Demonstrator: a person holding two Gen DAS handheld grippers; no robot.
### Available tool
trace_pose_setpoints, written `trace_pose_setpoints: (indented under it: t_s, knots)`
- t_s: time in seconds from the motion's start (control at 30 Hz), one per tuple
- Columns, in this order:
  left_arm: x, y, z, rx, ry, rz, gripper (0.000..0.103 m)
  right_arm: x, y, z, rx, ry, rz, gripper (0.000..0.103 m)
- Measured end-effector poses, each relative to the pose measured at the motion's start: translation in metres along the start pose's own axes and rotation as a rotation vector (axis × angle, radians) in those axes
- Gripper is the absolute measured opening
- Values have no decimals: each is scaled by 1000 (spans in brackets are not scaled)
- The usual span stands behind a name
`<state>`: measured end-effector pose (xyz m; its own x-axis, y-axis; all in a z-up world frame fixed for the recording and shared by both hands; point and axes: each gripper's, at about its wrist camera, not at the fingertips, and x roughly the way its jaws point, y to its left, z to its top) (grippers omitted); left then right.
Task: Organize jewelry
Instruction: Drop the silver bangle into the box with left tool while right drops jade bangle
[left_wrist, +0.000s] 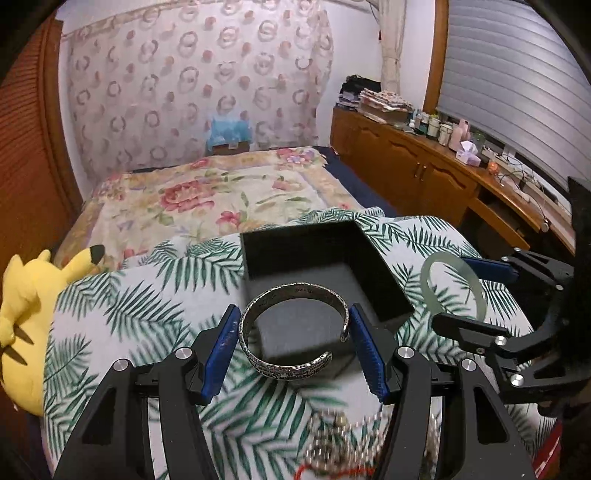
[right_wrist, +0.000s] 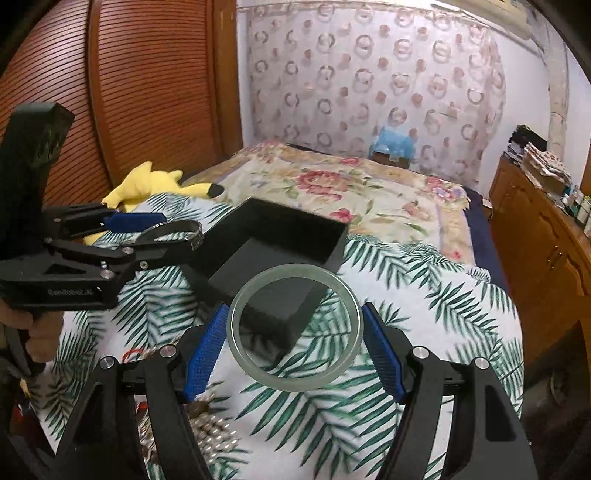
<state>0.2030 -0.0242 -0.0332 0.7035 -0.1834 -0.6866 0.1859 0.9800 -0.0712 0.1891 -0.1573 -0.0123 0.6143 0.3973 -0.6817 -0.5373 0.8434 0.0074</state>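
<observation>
**benchrat:** Left hand-held gripper is clamped across a silver cuff bangle, pads pressing its outer sides, carried over the near edge of the black box. Metal, stiff, but the cuff has a gap at about 4 o'clock, so squeezing hard could probably flex it.

**looptie:** And the right hand-held gripper pinches the pale green bangle at 3 and 9 o'clock, held above the leaf-print cloth, with the box at 12 o'clock. Looks like jade or glass: smooth, slippery, likely to crack if dropped. Gripping across the widest part seems the safest hold. Leftover beads lie at 7 o'clock.
</observation>
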Motion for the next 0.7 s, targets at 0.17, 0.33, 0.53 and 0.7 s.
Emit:
trace_pose_setpoints:
  t_s: [0.17,0.33,0.53,0.7]
  knots:
    - [18,-2,13,0,16,10,57,0,-9,5,7,-11,-4,75]
    - [30,-1,24,-5,12,8,57,6,-13,7,15,-8,-10,75]
    - [29,-2,26,0,4,16,59,12,-17,10,34,-3,-5,75]
    - [12,14,18,-33,-16,17,59,23,-8,16,6,-7,14,75]
